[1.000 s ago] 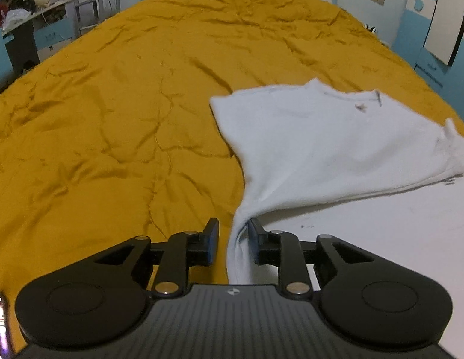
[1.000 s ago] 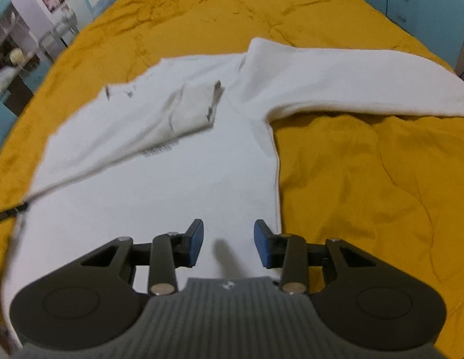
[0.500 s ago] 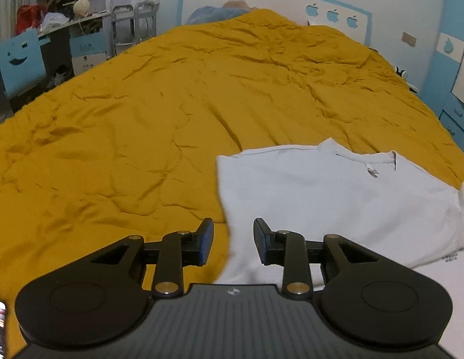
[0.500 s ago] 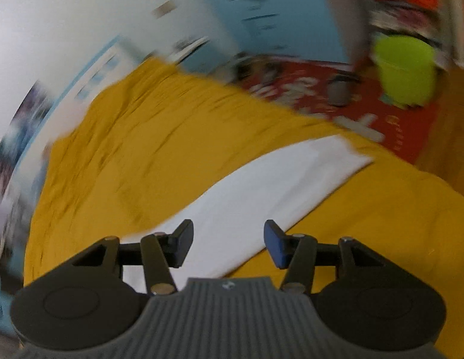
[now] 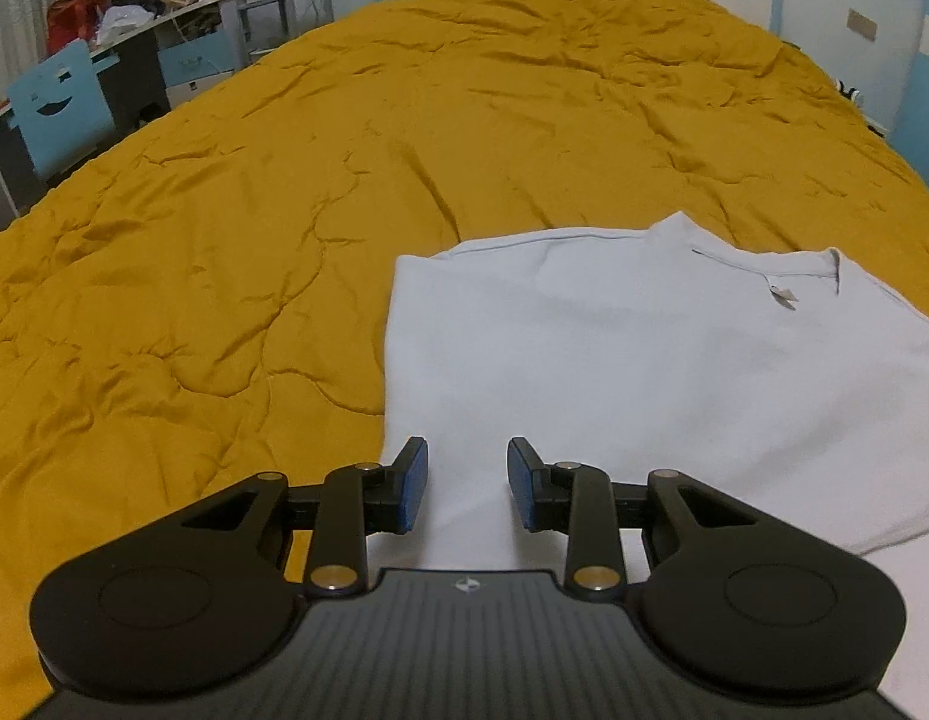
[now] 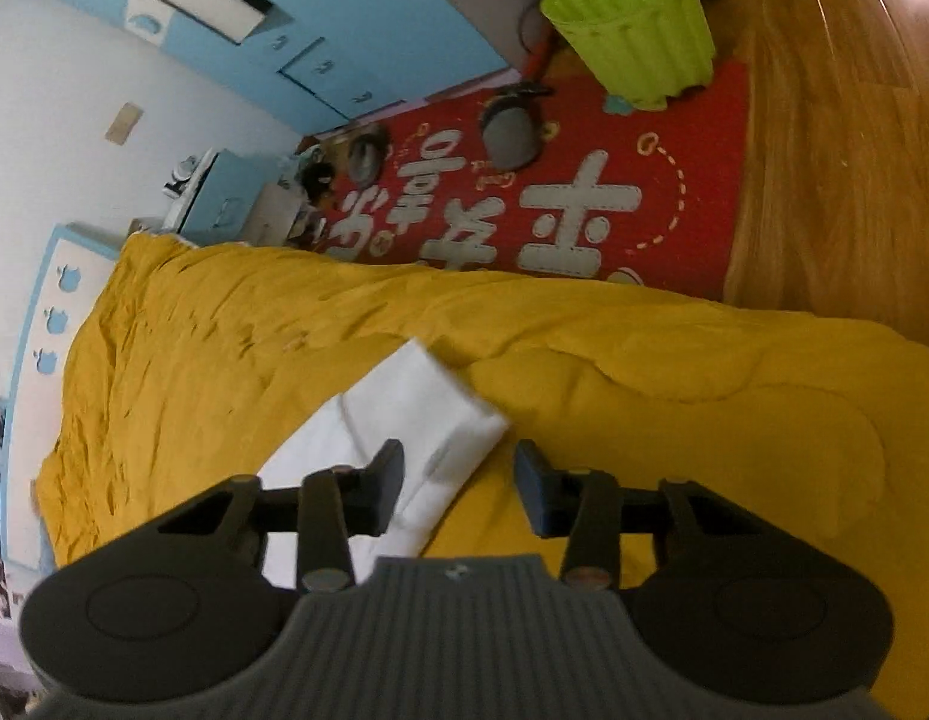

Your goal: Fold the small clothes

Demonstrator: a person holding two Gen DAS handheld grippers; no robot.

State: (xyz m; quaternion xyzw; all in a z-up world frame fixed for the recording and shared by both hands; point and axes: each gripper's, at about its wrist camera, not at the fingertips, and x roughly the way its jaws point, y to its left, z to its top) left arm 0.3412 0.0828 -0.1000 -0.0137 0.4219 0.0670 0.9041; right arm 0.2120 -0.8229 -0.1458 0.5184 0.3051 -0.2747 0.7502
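Bed: the bed (image 5: 284, 192) with its mustard quilt is filling both views and is carrying the whole job; every place below is given relative to the shirt.
Shirt: the white shirt (image 5: 644, 360) is lying on the quilt with its left side now folded in over the body, the collar and tag sitting at the far edge; a second ago that side was hanging up from the left fingers, so the first fold is looking done.
Sleeve: the right sleeve (image 6: 404, 414) is stretching out flat from the shirt toward the bed's edge, not yet folded in.
Right gripper: the right gripper (image 6: 458, 489) is now hanging over the sleeve's end, having swung away from the shirt's hem where it was a second ago; its fingers are standing wide apart with nothing in them.
Left gripper: the left gripper (image 5: 467, 492) is hovering over the shirt's near left edge, fingers apart and empty, having let go of the cloth.
Meaning: judging from this, the right side is being lined up as the next fold.
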